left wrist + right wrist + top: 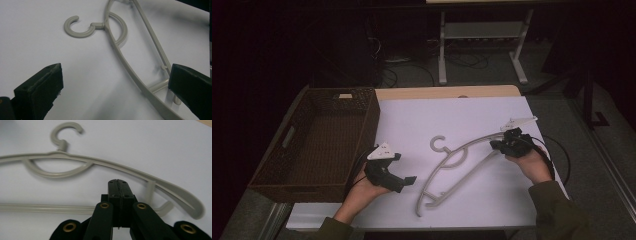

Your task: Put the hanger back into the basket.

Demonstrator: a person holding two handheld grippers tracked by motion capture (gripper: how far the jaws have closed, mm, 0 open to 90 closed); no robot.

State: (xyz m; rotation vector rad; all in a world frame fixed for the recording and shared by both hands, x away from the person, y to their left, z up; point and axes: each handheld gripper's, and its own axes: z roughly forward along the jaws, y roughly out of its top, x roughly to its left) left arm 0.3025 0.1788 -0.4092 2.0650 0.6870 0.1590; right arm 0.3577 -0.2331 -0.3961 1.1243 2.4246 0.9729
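Jaws: my right gripper (117, 182) is pinched shut, my left gripper (112, 85) wide; the grey plastic hanger (462, 152) looks light, stiff, best gripped mid-bar.

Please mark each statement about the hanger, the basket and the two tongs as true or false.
1. The hanger lies flat on the white board. True.
2. The right tongs are wide open. False: their jaws are shut together, with nothing between them.
3. The left tongs are open. True.
4. The hanger lies in the basket. False: it lies on the board, to the right of the basket.
5. The hanger's hook is closed into a full ring. False: it is open on one side.
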